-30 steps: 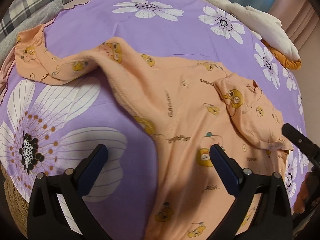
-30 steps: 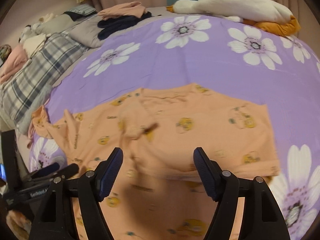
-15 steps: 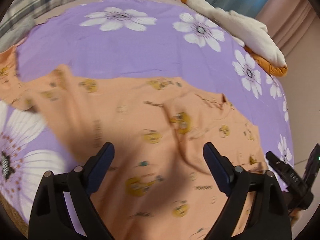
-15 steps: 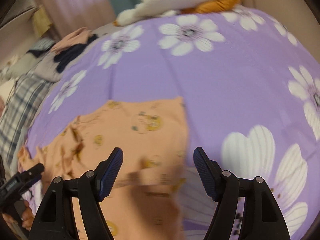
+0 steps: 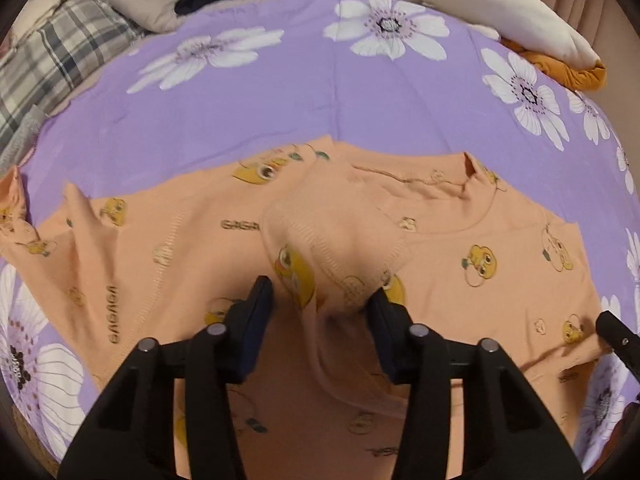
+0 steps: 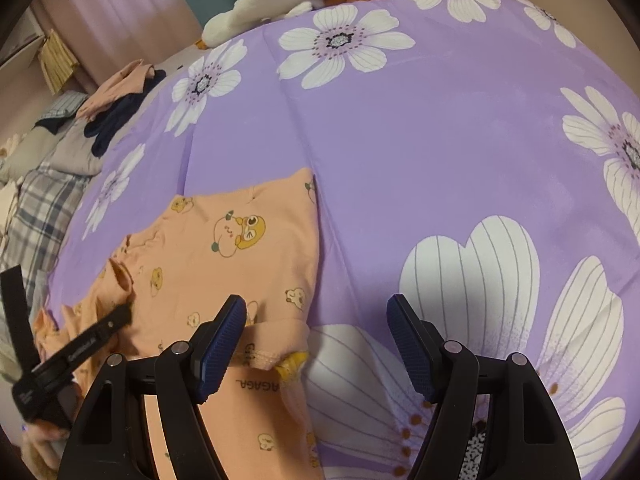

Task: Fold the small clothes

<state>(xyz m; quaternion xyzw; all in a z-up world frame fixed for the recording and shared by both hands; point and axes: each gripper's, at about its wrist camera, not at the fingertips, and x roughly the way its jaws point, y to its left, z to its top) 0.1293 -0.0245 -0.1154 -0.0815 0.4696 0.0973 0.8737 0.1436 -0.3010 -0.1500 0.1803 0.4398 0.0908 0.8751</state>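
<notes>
Bed: a purple bedspread [image 5: 328, 92] with large white flowers carries everything; plaid bedding, dark clothes and a white plush toy [image 5: 500, 4] lie along its far edge.

Garment: an orange printed top [image 5: 480, 280] lies spread on the bedspread just in front of both tools. Its long axis runs side to side in the left wrist view, and a stitched sleeve [image 5: 340, 256] is folded in over the body.

Right-hand edge of the garment: in the right wrist view a straight side edge [image 6: 314, 240] runs away from the camera, ending in a turned-over hem corner [image 6: 280, 344] near the camera.

Left hand-held gripper [image 5: 322, 300]: half-wide and closing. The bunched sleeve end stands between the jaws; the right pad looks to touch the cloth, the left pad seems just clear, so no firm pinch yet.

Right hand-held gripper [image 6: 316, 344]: wide and holding nothing. The hem corner lies in the gap, close to the left pad; bare bedspread fills the rest.

Key relation: the sleeve sits straight ahead of the left tool, already within its jaws, so the left hand is nearer to a grip. The right tool straddles the garment's edge and would likely need to shift over the cloth before pinching.

Step, as judged: taking hold of the folded-in sleeve to arrange the next fold.
</notes>
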